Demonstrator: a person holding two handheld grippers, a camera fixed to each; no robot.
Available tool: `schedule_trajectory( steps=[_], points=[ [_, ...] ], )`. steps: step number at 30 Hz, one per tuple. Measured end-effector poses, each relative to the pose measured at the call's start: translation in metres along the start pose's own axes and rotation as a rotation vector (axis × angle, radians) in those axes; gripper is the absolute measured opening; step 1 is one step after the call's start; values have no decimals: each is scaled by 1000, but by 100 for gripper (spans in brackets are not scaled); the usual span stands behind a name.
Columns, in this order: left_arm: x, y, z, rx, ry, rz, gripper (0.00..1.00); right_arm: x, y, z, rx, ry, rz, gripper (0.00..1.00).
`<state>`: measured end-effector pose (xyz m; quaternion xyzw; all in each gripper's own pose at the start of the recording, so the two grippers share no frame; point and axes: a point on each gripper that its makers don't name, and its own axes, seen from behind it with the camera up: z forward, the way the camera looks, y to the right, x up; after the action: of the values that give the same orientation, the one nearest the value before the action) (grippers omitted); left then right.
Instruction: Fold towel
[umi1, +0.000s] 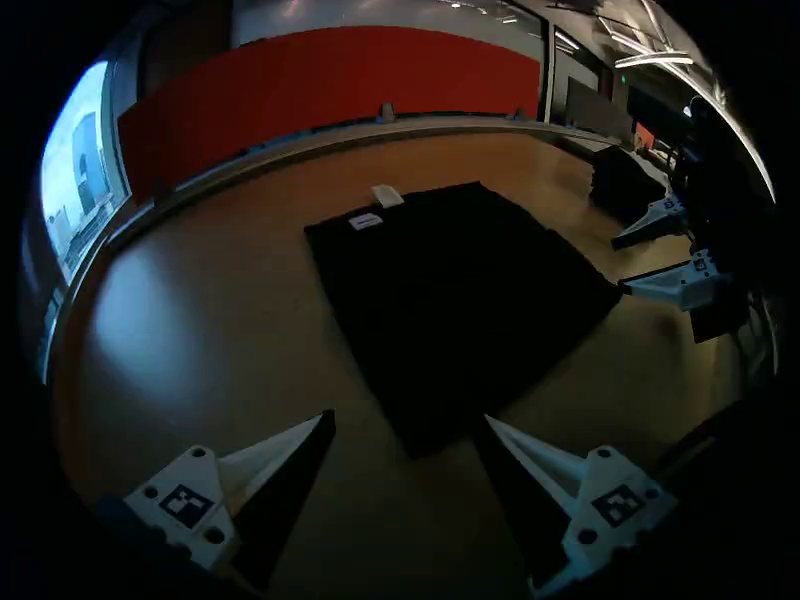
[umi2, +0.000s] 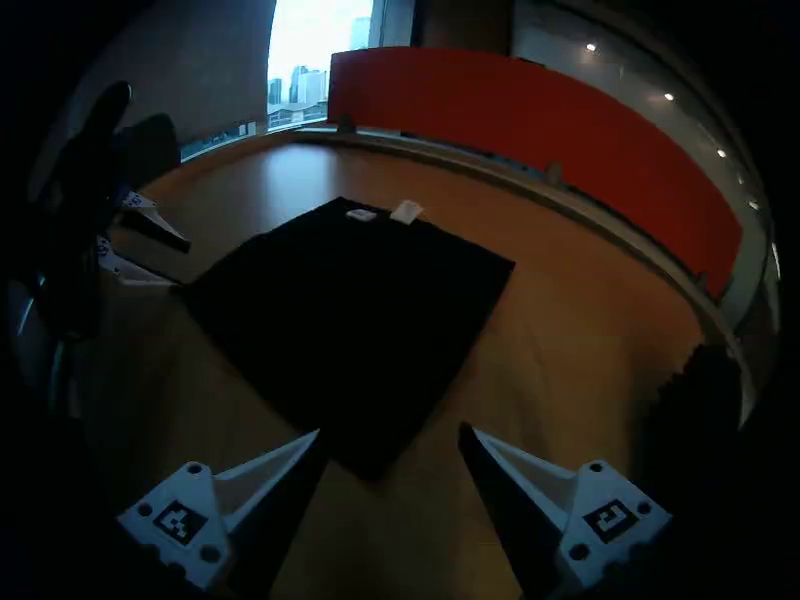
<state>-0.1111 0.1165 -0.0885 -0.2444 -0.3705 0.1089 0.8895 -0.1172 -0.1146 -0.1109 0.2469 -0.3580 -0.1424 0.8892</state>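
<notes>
In the left gripper view, the left gripper (umi1: 408, 420) reaches in from the bottom of the frame. Its two white fingers sit at lower left and lower right, their tips pointing up and inward with a wide gap between them. The right gripper (umi1: 620, 265) enters at the right edge, its fingers pointing left and parted, one above the other. In the right gripper view, that gripper's own fingers rise from the bottom corners, spread just as wide. The left gripper (umi2: 180, 265) enters at the left edge, its fingers pointing right and apart. The arms behind both are too dark to make out.
</notes>
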Motion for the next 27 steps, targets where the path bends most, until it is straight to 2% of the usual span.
schedule_trajectory(
  steps=[10,18,22,27],
  points=[
    [-10,7,6,-19,-50,20,99,-11,-5,3,31,-34,-7,92],
    [-18,12,12,-33,-97,30,96,-17,-10,6,62,-61,-15,77],
    [-19,15,13,-39,-108,26,93,-18,-13,6,78,-66,-10,73],
    [-19,15,14,-41,-115,27,91,-20,-13,8,85,-72,-5,73]
  ],
)
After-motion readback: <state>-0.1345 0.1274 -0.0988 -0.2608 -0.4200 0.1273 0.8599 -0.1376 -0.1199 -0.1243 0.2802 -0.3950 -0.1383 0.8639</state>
